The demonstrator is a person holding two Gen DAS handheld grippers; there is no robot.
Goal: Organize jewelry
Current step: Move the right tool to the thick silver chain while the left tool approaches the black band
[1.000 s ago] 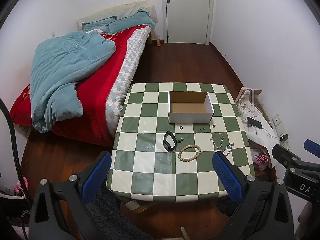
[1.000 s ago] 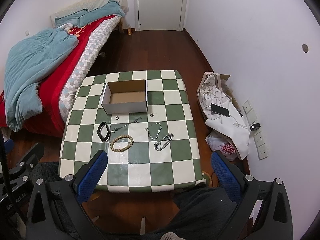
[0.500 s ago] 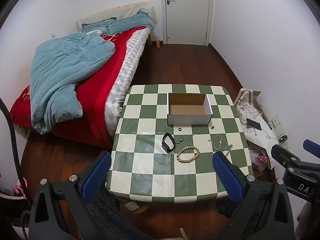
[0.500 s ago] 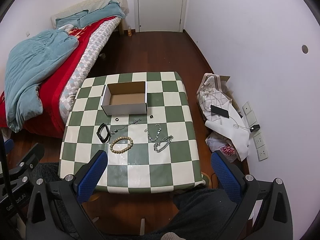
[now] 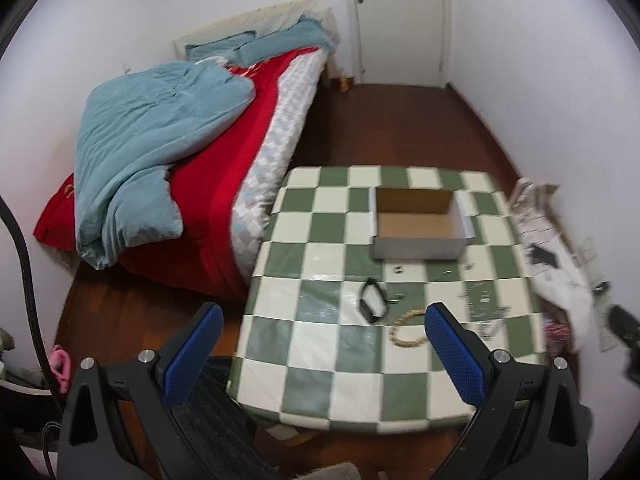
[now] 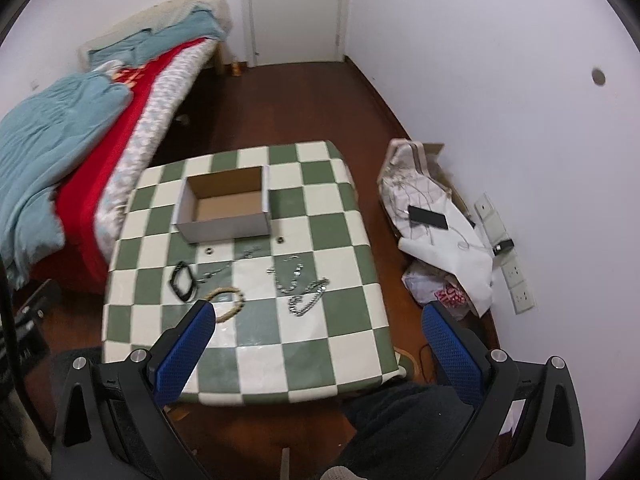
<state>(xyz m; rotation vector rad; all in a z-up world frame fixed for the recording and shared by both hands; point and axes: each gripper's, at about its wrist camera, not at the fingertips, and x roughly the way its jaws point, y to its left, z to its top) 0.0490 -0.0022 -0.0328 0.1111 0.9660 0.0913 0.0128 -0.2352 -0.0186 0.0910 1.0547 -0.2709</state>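
Both the left tongs [image 5: 322, 344] and the right tongs [image 6: 318, 346] hang wide apart and hold nothing, well above the near edge of the green-and-white checkered desk [image 6: 320, 354]. The jewelry lies loose on the desk in front of an open cardboard box [image 6: 226, 210]: a black bangle [image 6: 183, 281], a beaded bracelet [image 6: 229, 303] partly hidden behind the right tongs' left finger, two silver chains [image 6: 298, 284], a thin necklace [image 6: 226, 266] and two small rings [image 6: 208, 251]. A bed [image 5: 208, 184] with a teal quilt stands just left of the desk. On the floor to the right lie a white bag [image 6: 412, 184], a phone [image 6: 428, 217] and a plastic bag [image 6: 440, 292].
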